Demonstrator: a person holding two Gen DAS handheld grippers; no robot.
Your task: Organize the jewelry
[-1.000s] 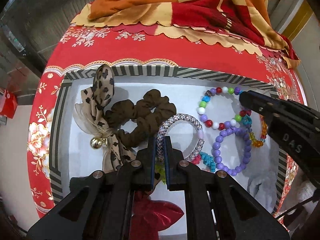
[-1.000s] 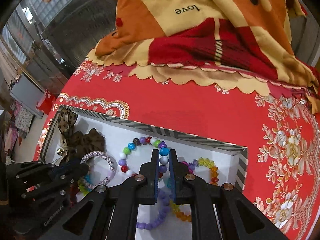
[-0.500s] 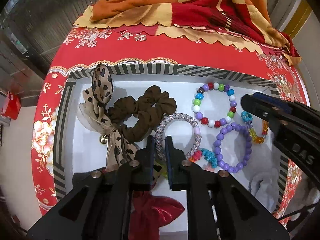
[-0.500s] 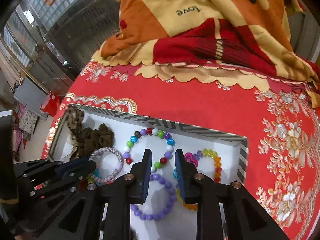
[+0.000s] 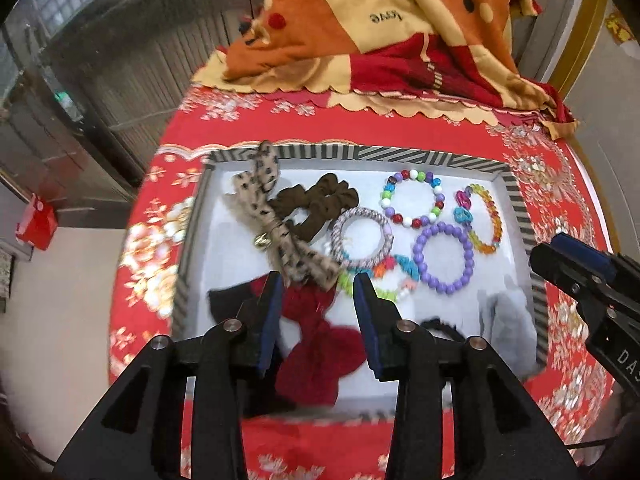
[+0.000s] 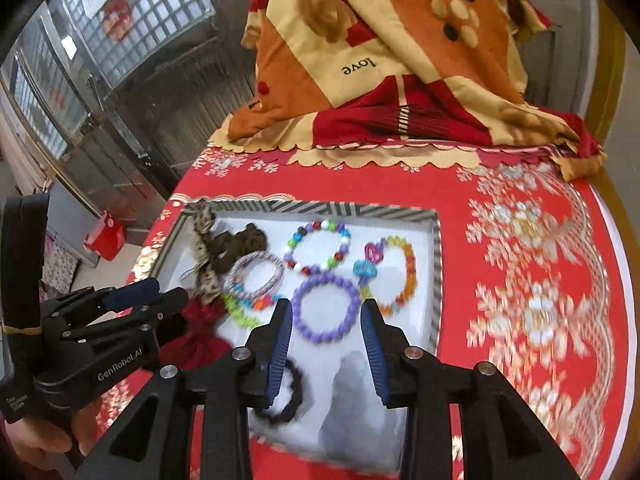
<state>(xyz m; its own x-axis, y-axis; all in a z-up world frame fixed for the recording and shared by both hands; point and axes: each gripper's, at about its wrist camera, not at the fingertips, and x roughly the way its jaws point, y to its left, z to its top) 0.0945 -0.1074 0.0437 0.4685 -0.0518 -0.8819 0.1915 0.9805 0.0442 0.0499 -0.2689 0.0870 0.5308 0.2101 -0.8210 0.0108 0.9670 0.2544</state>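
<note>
A striped-rim tray [image 5: 360, 154] holds a leopard bow [image 5: 276, 232], brown scrunchie [image 5: 320, 204], woven bracelet [image 5: 338, 232], multicolour bead bracelet [image 5: 387, 202], purple bead bracelet [image 5: 418, 248] and orange bracelet [image 5: 494, 216]. My left gripper [image 5: 318, 284] hovers over a red velvet bow [image 5: 320, 344], its jaws opening with nothing gripped. My right gripper [image 6: 327, 312] hangs above the purple bracelet [image 6: 316, 336], its jaws also opening and its pads clear of the beads. Each gripper shows in the other's view, the left gripper [image 6: 148, 292] and the right gripper [image 5: 560, 252].
The tray [image 6: 320, 210] sits on a red floral tablecloth [image 6: 532, 280]. A folded orange and red blanket [image 6: 380, 60] lies at the table's far end. A grey fluffy piece [image 5: 508, 320] and a black scrunchie [image 6: 284, 392] lie in the tray's near part. A hand [image 6: 40, 444] holds the left gripper.
Both grippers went from shut to open and rose back away from the tray. The woven and multicolour bracelets they touched now lie free in the tray.
</note>
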